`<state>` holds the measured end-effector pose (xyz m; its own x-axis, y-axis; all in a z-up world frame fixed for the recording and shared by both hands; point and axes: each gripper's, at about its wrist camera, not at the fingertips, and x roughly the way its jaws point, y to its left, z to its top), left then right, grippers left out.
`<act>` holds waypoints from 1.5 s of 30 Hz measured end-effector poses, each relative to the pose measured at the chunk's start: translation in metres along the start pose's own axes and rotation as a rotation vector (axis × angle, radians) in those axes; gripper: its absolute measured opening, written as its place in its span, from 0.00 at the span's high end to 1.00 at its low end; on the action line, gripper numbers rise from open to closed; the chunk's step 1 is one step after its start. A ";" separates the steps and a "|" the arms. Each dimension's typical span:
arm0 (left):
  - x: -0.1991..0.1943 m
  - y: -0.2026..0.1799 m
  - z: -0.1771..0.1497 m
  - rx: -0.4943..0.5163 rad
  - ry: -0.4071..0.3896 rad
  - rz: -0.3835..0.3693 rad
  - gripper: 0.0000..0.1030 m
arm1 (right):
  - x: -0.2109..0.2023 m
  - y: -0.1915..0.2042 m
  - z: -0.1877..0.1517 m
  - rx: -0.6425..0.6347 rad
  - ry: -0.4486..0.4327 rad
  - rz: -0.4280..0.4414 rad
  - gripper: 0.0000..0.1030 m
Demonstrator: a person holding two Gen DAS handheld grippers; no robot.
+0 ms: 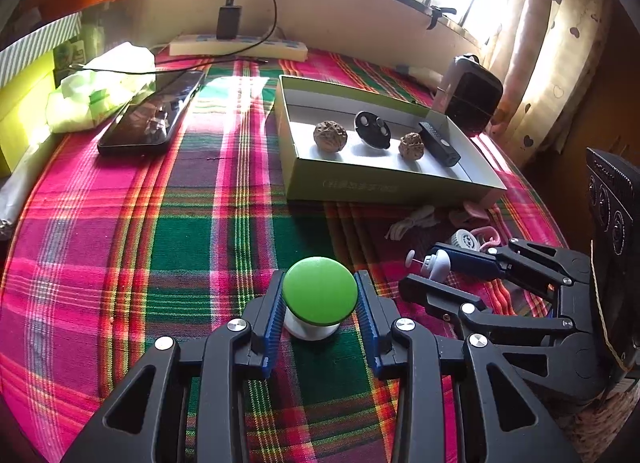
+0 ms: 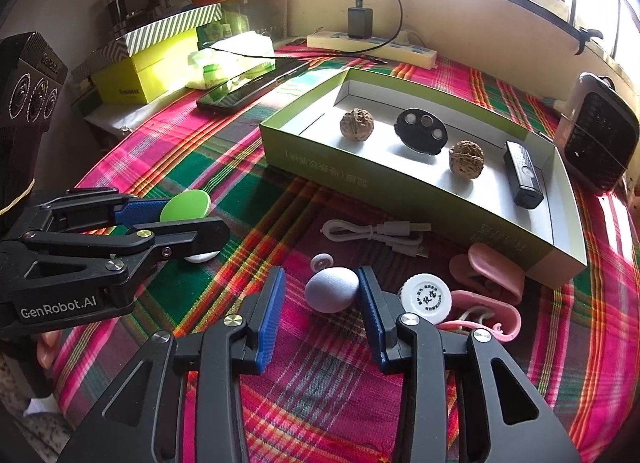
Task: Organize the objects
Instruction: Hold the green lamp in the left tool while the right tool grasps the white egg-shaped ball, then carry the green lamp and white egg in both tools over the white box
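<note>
My left gripper (image 1: pixel 319 289) is shut on a green-capped, white-based mushroom-shaped object (image 1: pixel 319 290) that rests on the plaid cloth; the object also shows in the right wrist view (image 2: pixel 186 205). My right gripper (image 2: pixel 322 287) is open around a white egg-shaped object (image 2: pixel 332 289) with a small white knob (image 2: pixel 322 262); the right pad touches it, the left pad stands apart. An open green box (image 2: pixel 400 191) holds two walnuts (image 2: pixel 357 124) (image 2: pixel 466 157), a black oval piece (image 2: pixel 421 131) and a black stick-shaped device (image 2: pixel 523 179).
A white cable (image 2: pixel 376 233), a white bottle cap (image 2: pixel 426 299) and pink clips (image 2: pixel 486 275) lie by the box's near side. A phone (image 1: pixel 154 113), a tissue pack (image 1: pixel 100 87), a power strip (image 1: pixel 240 48) and a black-and-white gadget (image 2: pixel 600 135) stand further back.
</note>
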<state>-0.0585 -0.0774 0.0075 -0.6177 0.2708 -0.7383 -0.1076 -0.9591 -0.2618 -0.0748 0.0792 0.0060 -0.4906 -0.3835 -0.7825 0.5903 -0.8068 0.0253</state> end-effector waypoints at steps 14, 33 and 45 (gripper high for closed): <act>0.001 -0.006 0.003 0.027 0.016 0.041 0.70 | -0.002 -0.003 0.000 0.047 -0.008 0.013 0.74; -0.003 -0.017 0.012 0.052 0.000 0.032 0.70 | -0.016 -0.012 0.005 0.092 -0.057 0.031 0.74; -0.012 -0.018 0.032 0.059 -0.047 0.028 0.70 | -0.031 -0.024 0.015 0.121 -0.111 0.015 0.74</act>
<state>-0.0739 -0.0663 0.0410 -0.6571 0.2410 -0.7143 -0.1348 -0.9698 -0.2033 -0.0832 0.1033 0.0395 -0.5541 -0.4383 -0.7077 0.5204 -0.8460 0.1165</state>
